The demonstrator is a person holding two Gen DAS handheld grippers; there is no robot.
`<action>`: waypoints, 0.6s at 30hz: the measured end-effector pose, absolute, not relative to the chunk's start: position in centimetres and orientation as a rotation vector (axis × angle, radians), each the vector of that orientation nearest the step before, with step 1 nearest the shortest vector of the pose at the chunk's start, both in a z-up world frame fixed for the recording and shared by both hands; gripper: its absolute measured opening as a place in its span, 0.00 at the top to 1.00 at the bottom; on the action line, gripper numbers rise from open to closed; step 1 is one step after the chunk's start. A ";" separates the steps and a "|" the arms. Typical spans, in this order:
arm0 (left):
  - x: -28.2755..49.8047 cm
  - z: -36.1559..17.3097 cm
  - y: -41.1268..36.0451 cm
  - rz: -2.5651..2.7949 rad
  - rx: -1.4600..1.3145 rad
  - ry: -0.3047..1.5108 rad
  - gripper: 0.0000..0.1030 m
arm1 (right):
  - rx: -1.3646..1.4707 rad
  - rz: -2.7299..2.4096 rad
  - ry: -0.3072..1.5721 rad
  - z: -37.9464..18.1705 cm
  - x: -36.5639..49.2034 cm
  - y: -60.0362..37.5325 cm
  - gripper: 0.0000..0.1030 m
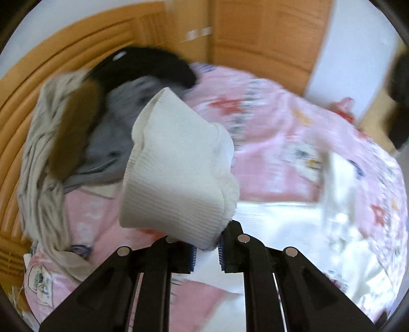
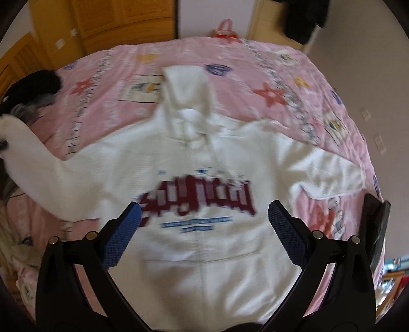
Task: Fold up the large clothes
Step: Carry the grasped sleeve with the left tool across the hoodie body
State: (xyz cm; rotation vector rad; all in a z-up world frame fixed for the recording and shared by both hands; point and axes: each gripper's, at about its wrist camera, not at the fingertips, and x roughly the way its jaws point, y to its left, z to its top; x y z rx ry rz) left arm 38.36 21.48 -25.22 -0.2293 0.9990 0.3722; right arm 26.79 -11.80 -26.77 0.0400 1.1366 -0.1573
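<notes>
Left gripper (image 1: pixel 207 251) pinches the ribbed cuff (image 1: pixel 176 173) of the white hoodie (image 2: pixel 204 209), blue pads clamped on the knit. The fleecy hoodie lies spread front-up on the pink patterned bedspread (image 2: pixel 102 102). Right gripper (image 2: pixel 204 227) hangs above its chest lettering, jaws wide, empty.

Bedding: pink quilted bedspread (image 2: pixel 107 102) printed with red stars and small blue motifs, spread across the bed.
Behind: orange-brown wooden panelled doors (image 1: pixel 268 30), beside a white wall (image 2: pixel 212 18).
Far edge: red-and-white handled bag (image 2: pixel 226 32), just past the bedspread.
Wall: dark garment (image 2: pixel 304 20), hanging.
</notes>
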 end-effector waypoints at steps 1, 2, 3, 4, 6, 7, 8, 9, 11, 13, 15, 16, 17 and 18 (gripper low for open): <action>38.6 -24.7 18.8 0.340 -0.211 0.987 0.88 | 0.052 -0.168 1.136 -27.6 26.9 -13.3 0.06; 38.8 -24.3 15.2 0.299 -0.183 0.975 0.88 | 0.062 -0.185 1.137 -28.8 27.1 -15.2 0.06; 39.0 -24.1 12.5 0.270 -0.166 0.970 0.88 | 0.070 -0.210 1.146 -30.6 27.3 -17.8 0.06; 39.3 -24.5 9.7 0.240 -0.152 0.969 0.88 | 0.078 -0.225 1.153 -32.0 27.6 -19.7 0.06; 40.0 -25.1 2.8 0.167 -0.150 0.976 0.88 | 0.105 -0.268 1.179 -35.5 28.0 -24.8 0.06; 40.4 -25.6 -0.6 0.130 -0.146 0.980 0.88 | 0.115 -0.283 1.188 -36.7 28.1 -26.8 0.06; 40.2 -26.2 -3.0 0.105 -0.140 0.980 0.88 | 0.122 -0.309 1.199 -38.1 28.1 -29.2 0.06; 40.4 -27.1 -6.5 0.068 -0.125 0.985 0.88 | 0.133 -0.332 1.208 -39.4 28.1 -31.8 0.06; 40.7 -29.0 -12.5 -0.013 -0.108 1.007 0.88 | 0.152 -0.368 1.214 -41.2 27.9 -36.0 0.06; 40.6 -32.0 -18.6 -0.103 -0.081 1.039 0.88 | 0.152 -0.400 1.212 -42.7 27.6 -39.4 0.06; 39.9 -35.3 -23.0 -0.165 -0.027 1.075 0.88 | 0.141 -0.440 1.213 -44.3 27.3 -42.7 0.06; 39.5 -37.4 -25.1 -0.189 -0.006 1.104 0.88 | 0.140 -0.453 1.214 -44.8 27.3 -43.6 0.06; 39.1 -38.9 -26.8 -0.214 0.009 1.129 0.88 | 0.139 -0.477 1.217 -45.6 27.0 -45.0 0.06; 38.8 -40.5 -28.4 -0.240 0.024 1.155 0.88 | 0.142 -0.498 1.217 -46.3 26.7 -46.2 0.06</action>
